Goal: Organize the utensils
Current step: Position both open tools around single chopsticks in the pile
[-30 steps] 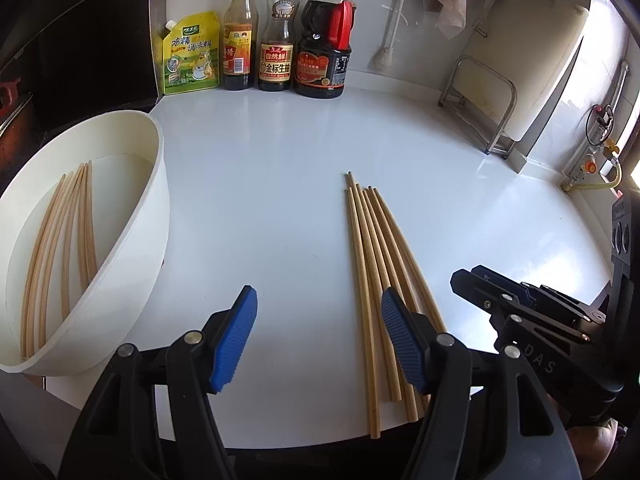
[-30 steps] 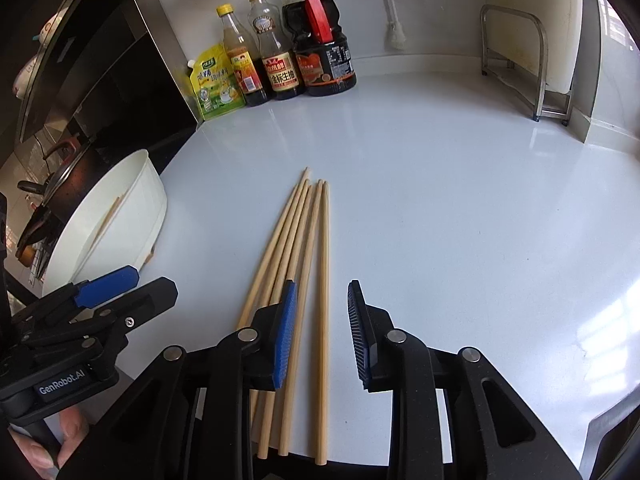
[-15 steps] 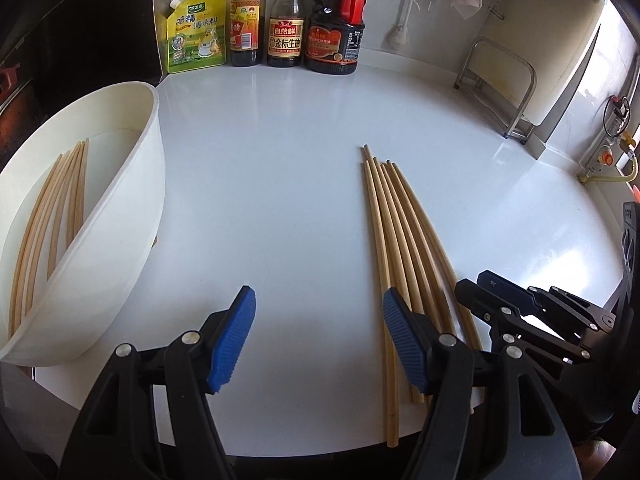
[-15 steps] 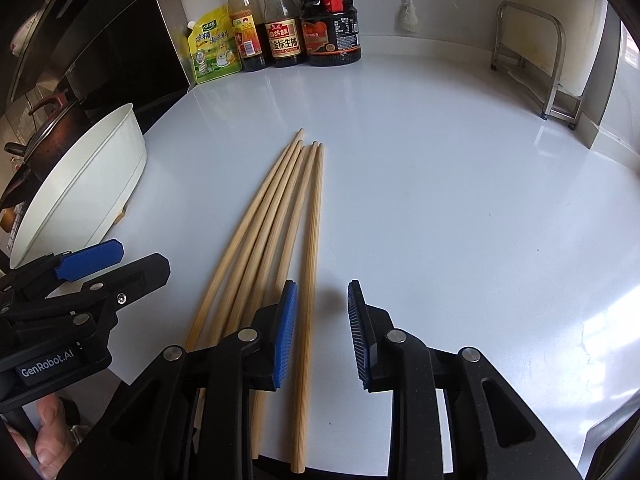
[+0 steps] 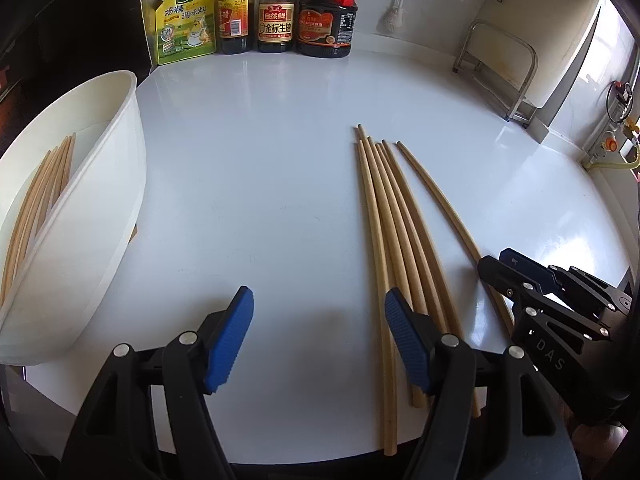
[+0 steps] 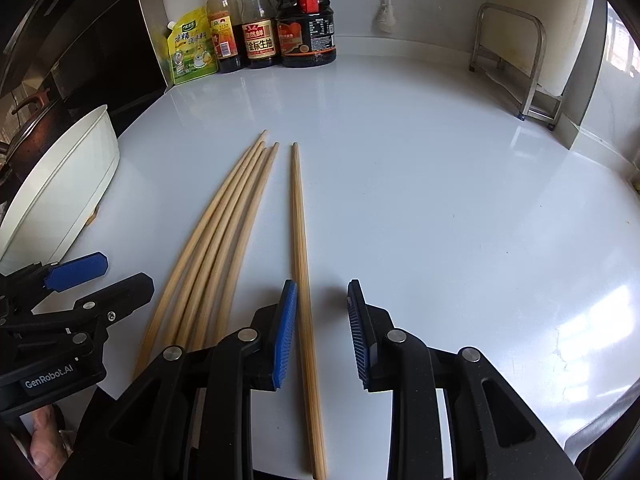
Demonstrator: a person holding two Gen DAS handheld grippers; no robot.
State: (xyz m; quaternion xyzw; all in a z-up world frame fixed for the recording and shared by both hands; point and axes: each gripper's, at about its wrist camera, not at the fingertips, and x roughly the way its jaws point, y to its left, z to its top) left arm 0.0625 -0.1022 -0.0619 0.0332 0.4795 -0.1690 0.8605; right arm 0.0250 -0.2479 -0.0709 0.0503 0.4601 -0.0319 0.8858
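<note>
Several long wooden chopsticks [image 5: 394, 236] lie side by side on the white counter, also in the right wrist view [image 6: 224, 240]. One chopstick [image 6: 302, 248] lies apart to their right, between the open fingers of my right gripper [image 6: 322, 330], close to the left pad. It shows in the left wrist view [image 5: 440, 200], as does the right gripper [image 5: 516, 276]. My left gripper [image 5: 318, 340] is open and empty, just left of the bundle; it shows in the right wrist view [image 6: 100, 276]. A white tub [image 5: 116, 208] at left holds several more chopsticks [image 5: 36, 204].
A green pouch [image 5: 186, 20] and three sauce bottles [image 5: 276, 8] stand along the back wall. A metal rack [image 5: 500, 68] with a white board stands at back right. The counter's front edge runs just under both grippers. A dark pot [image 6: 36, 120] sits beyond the tub.
The right gripper has opened wider and the rightmost chopstick now lies apart from the bundle, between its fingers. Both grippers have shifted slightly relative to the chopsticks.
</note>
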